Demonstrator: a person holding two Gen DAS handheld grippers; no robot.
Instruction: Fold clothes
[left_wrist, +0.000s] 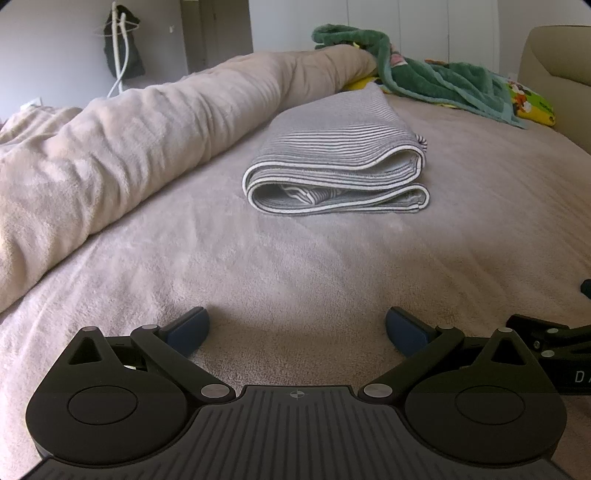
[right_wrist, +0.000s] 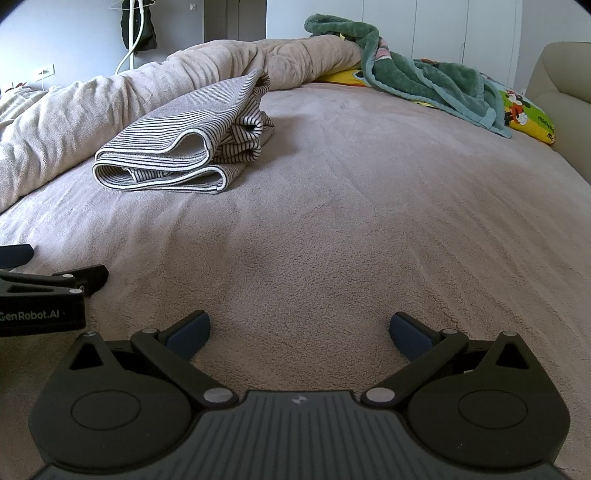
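Folded striped garment on the bed, both grippers spread and holding nothing.

Left wrist view: the left gripper (left_wrist: 297, 328) hovers low over the beige bed cover (left_wrist: 332, 266), jaws released; the folded striped garment (left_wrist: 332, 166) lies farther ahead, beside the rolled duvet (left_wrist: 129, 140).
Right wrist view: the right gripper (right_wrist: 299, 330) is likewise released; the garment sits far left, a green blanket (right_wrist: 424, 74) far right.

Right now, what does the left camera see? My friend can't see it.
A folded striped shirt lies on a beige bed. The left gripper hovers nearby, jaws open and empty. A green blanket is bunched behind.
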